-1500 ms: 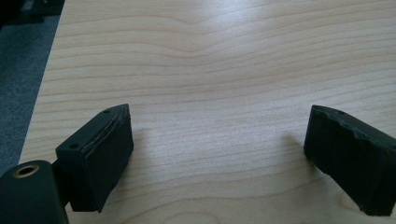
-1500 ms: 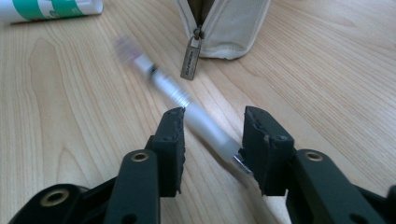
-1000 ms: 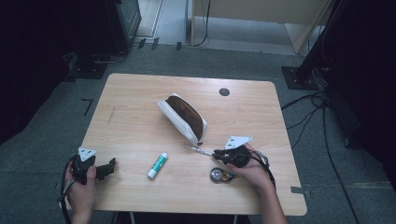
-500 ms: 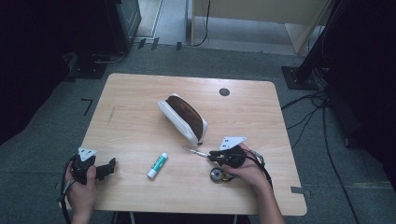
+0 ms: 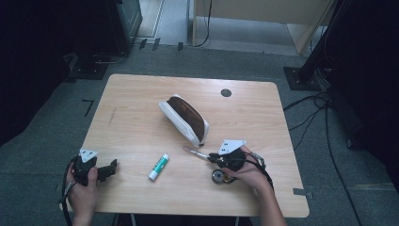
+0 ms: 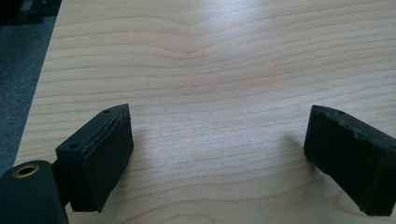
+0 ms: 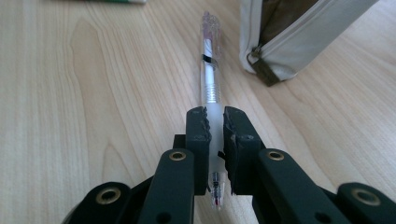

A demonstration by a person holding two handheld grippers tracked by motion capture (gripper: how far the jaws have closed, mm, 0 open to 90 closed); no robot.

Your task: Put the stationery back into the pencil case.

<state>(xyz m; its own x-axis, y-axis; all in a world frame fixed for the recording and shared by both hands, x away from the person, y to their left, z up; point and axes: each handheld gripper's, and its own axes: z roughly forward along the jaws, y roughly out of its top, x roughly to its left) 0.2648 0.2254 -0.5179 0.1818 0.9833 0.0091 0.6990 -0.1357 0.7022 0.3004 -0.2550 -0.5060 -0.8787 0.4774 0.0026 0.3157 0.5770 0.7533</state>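
My right gripper [image 7: 214, 122] is shut on a clear plastic pen [image 7: 210, 70], gripping it near its writing tip, and its jaws have just been closing tighter on it. The pen points away toward a white zip pouch [image 7: 289, 42]. In the high view the right gripper [image 5: 211, 157] holds the pen [image 5: 193, 152] low over the table, just in front of the open pouch [image 5: 184, 120]. A green and white glue stick [image 5: 158, 167] lies to the left. My left gripper [image 5: 113, 165] rests open at the front left, its jaws wide over bare wood [image 6: 219, 154].
A small round metal object [image 5: 219, 176] lies under the right hand. The wooden table [image 5: 141, 94] has a dark round hole [image 5: 226, 92] near its far edge. Dark equipment stands and cables are on the floor around the table.
The right hand has shifted slightly left and nearer with the pen in its jaws. The left hand, pouch and glue stick have not moved.
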